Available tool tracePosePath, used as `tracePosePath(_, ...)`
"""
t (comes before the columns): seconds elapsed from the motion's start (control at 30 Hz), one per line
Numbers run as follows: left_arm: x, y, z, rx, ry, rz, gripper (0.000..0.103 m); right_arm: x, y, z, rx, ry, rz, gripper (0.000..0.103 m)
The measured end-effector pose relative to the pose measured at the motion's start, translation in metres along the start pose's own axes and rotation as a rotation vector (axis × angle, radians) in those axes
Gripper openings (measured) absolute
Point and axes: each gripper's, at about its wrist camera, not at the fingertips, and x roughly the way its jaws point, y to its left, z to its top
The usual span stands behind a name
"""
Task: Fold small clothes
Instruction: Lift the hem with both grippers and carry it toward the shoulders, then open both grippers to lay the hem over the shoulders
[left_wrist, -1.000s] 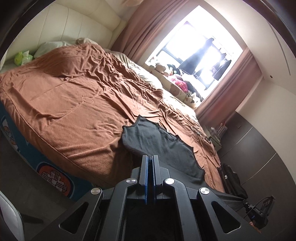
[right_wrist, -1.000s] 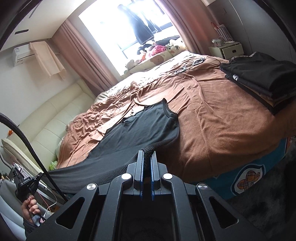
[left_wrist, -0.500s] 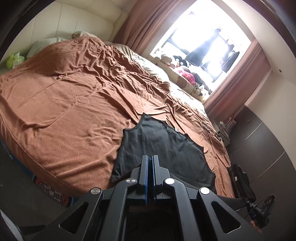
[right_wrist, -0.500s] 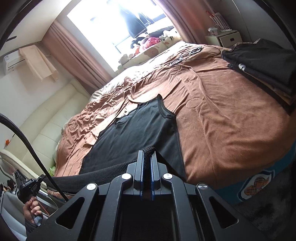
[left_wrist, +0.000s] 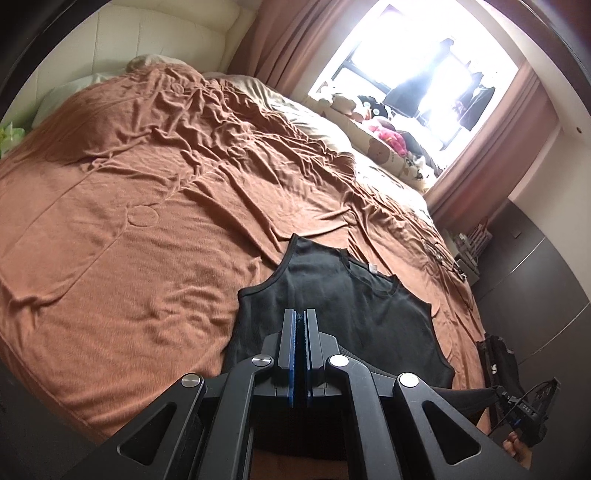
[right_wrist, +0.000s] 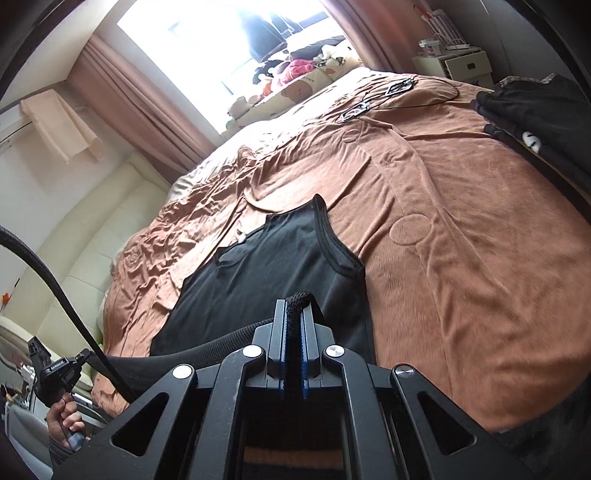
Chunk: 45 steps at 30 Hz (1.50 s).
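Black fabric is bunched between the blue-lined fingers of the right gripper (right_wrist: 294, 308), which is clamped tight on the bottom hem of a black tank top (right_wrist: 273, 273). The left gripper (left_wrist: 300, 321) is pressed shut as well; the hem runs taut from under its fingers off to the right, though the pinch itself is hidden behind the black frame, so I take it to be holding the other corner without seeing the cloth in its pads.

Between the two tools the hem is stretched out over the near edge of the bed. Beyond them the tank top lies flat on a rust-brown blanket (left_wrist: 147, 258), straps pointing away toward the window (left_wrist: 424, 74), a small white label showing at the neckline.

Farther right, on the same blanket, sits a stack of dark folded clothes (right_wrist: 535, 110), well apart from the top. A few cabled devices lie near the far edge of the bed. Along the window side is a heap of soft toys (right_wrist: 295, 70). At the lower left of the right view, a hand (right_wrist: 64, 417) grips a handle, with a thick black cable (right_wrist: 55, 288) arching above it.
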Motion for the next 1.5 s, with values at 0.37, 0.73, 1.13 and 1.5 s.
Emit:
tracePosePath(0.37,0.069,-0.003,0.034,0.031,0.056,0.042,0.003,0.078,0.006,0.051,-0.062,0.074,-0.059,0.002)
tracePosePath(0.73,0.147,-0.004,0.062,0.076,0.121,0.092,0.003,0.161,0.007,0.09,-0.122,0.14,-0.125,0.002)
tracePosePath(1.13,0.208,0.011,0.085,0.118,0.201,0.188,0.003,0.229,0.012,0.121,-0.154,0.184,-0.159,0.003)
tracePosePath(1.5,0.228,0.002,0.089,0.255,0.248,0.248,0.073,0.238,0.02,0.123,-0.243,0.187,-0.235,0.069)
